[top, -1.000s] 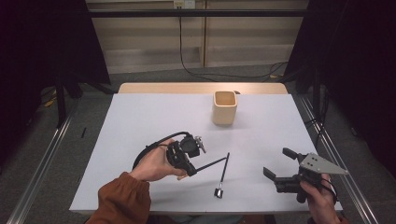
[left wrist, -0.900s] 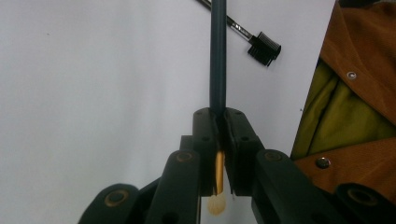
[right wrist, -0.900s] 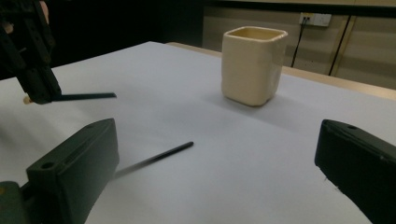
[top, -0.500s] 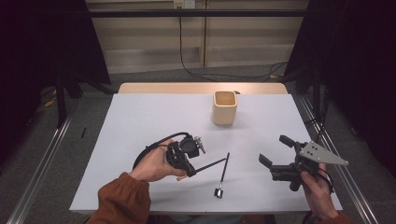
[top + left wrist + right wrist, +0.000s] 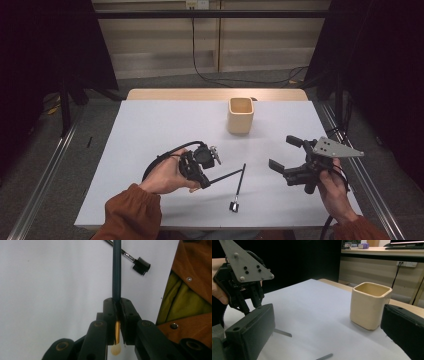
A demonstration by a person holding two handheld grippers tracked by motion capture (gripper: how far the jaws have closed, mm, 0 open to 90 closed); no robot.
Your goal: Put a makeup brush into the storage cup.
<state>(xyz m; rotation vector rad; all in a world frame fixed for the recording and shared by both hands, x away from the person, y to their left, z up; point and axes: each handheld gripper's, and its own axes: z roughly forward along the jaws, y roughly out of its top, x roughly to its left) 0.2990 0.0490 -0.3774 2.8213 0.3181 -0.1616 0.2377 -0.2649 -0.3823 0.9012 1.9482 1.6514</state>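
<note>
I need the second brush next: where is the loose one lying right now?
In the high view the loose brush lies flat on the table, near the front edge, just right of the left tongs, well short of the cup.

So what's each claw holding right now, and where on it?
Left claw pinches a thin dark brush on its handle near the pale tip. Right claw is open, holding nothing.

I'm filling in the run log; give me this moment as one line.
left gripper: shut on dark brush | right gripper: open, empty, raised | comb brush: on table | cup: upright
</note>
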